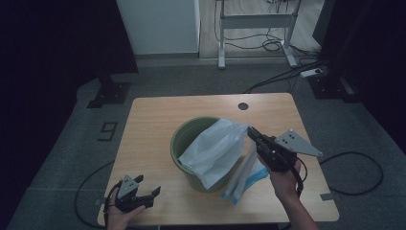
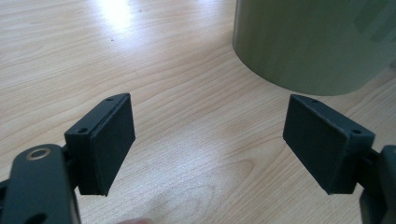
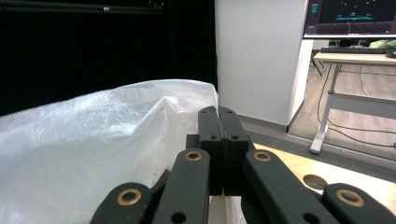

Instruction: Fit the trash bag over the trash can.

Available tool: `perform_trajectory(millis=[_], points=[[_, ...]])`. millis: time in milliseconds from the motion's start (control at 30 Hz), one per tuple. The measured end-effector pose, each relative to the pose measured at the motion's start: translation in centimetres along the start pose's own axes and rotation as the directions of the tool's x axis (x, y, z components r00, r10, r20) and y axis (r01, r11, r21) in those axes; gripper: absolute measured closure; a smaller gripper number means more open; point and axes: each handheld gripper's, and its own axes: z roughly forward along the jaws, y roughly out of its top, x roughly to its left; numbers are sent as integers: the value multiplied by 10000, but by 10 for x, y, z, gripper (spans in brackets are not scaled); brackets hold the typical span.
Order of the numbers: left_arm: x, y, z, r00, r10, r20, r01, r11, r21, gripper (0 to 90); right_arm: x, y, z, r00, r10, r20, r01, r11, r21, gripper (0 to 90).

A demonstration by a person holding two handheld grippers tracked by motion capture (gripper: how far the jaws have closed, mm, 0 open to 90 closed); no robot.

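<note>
A green bucket stands in the middle of the wooden table. A white plastic bag drapes over the bucket's right rim and partly inside it. My right gripper holds the bag's upper right corner from the right. In the right gripper view its jaws are pressed together with the bag pinched at the tips. My left gripper rests low at the table's front left, open and holding nothing. In the left gripper view it faces the bucket wall across bare wood.
A flat pack of blue-and-white bags lies on the table right of the bucket, under my right hand. A round cable hole sits near the far edge. Beyond the table are a desk frame and floor cables.
</note>
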Motion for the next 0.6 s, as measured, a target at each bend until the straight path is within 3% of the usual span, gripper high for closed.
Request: perform_trajectory(millis=[267,600], points=[[1,0,0,10000,-22,-2,22,10000,-7,166,11,-12,7,9993,-356,-139,362,9986,383,890],[1,-1,0,10000,-24,-2,24,10000,14,166,33,-30,21,9944,-549,-899,642,9925,1039,889]])
